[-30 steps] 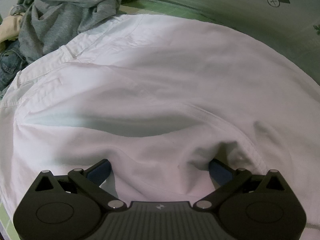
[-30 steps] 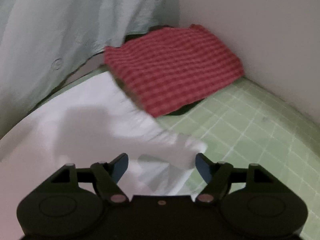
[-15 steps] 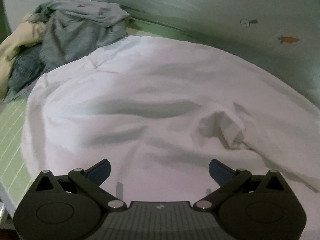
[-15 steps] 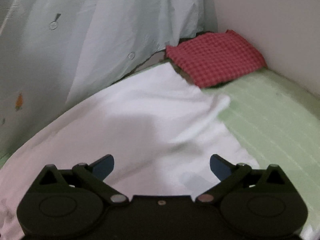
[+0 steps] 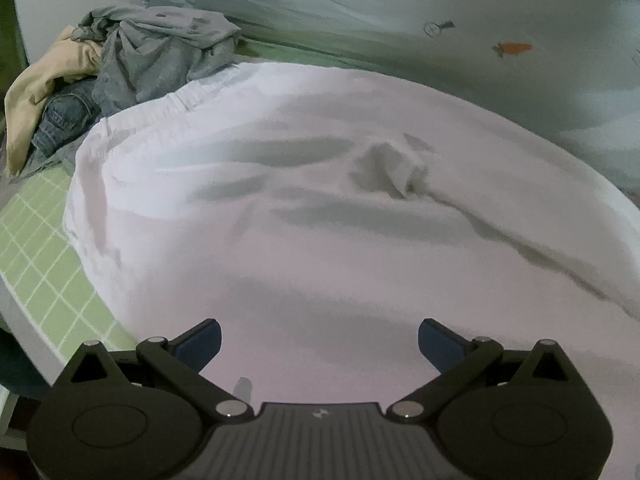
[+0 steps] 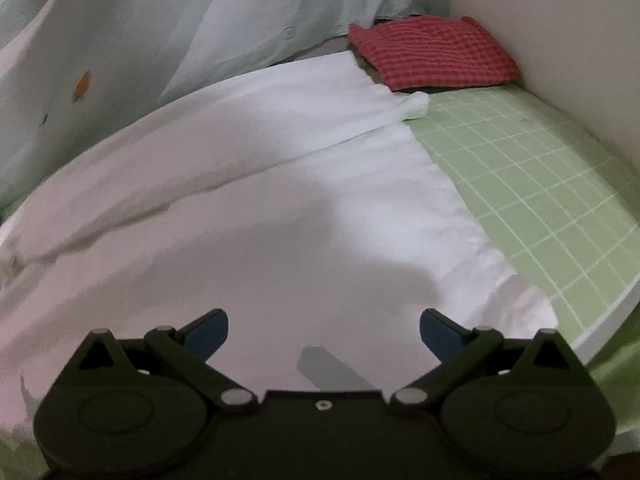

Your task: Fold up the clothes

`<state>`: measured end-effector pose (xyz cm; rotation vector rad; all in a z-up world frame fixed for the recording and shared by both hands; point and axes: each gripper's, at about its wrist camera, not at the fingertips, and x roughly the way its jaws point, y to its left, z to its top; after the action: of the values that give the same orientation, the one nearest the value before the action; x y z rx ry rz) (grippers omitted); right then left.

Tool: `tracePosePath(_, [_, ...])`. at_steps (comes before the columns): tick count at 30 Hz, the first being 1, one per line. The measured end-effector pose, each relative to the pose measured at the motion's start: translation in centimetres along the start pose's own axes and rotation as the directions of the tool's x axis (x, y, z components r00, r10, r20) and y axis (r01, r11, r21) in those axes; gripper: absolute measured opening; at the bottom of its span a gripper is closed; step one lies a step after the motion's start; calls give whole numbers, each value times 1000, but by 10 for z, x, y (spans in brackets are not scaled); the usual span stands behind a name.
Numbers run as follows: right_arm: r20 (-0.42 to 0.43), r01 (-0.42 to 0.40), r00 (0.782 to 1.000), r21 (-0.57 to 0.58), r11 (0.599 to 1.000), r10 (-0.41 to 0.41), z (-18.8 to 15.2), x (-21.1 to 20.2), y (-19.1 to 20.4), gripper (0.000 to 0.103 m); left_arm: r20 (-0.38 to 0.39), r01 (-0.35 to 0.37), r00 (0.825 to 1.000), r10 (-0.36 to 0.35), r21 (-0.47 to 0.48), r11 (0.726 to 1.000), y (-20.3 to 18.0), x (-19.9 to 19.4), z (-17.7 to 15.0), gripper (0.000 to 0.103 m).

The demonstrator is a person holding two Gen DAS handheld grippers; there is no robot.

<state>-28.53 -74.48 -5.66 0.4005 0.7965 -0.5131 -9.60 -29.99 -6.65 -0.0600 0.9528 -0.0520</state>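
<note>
White trousers [image 5: 320, 208] lie spread over a green checked mat [image 5: 36, 248], waistband at the far left, with a small raised pucker of cloth [image 5: 400, 172] near the middle. My left gripper [image 5: 319, 338] hangs open above their near edge, nothing between its blue pads. In the right wrist view the same white trousers [image 6: 280, 184] stretch away, their leg ends lying toward a folded red checked cloth [image 6: 432, 56]. My right gripper [image 6: 324, 330] is wide open above the cloth and holds nothing.
A heap of grey, cream and denim clothes [image 5: 120, 76] sits at the far left. A pale patterned sheet [image 6: 160, 32] hangs along the back. A white wall [image 6: 560, 40] bounds the right side. Bare green mat [image 6: 540, 184] shows right of the trousers.
Both grippers have let go of the white cloth and drawn back from it, jaws spread wide. The trousers now lie flat, leaving a small pucker where the left gripper held them.
</note>
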Motion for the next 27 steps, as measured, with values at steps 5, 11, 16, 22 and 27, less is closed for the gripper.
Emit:
tracePosePath(5, [-24,18,1000,-15,1000,-18,-16,-9,-10,103,-22,-13,1000,14,23,1000,-2,-7,-17,103])
tracePosePath(11, [-81,55,995,34,998,-52,-26,-4,-21,103,-30,-34,999,34,12,999,6,-13,-27,103])
tracePosePath(16, [-101,73,993,88,993,-64,-28,8,-27,103,-38,-49,998,48,-16,999,17,-13,-32,103])
tracePosePath(22, [-100,124,989,125,984,-112,-22,15,-23,103,-20,-70,997,68,-84,994,45,-15,-23,103])
tracePosePath(27, [-115,187,979,154,970,-170,-18,21,-19,103,-9,-121,993,121,-196,973,88,-9,-4,103])
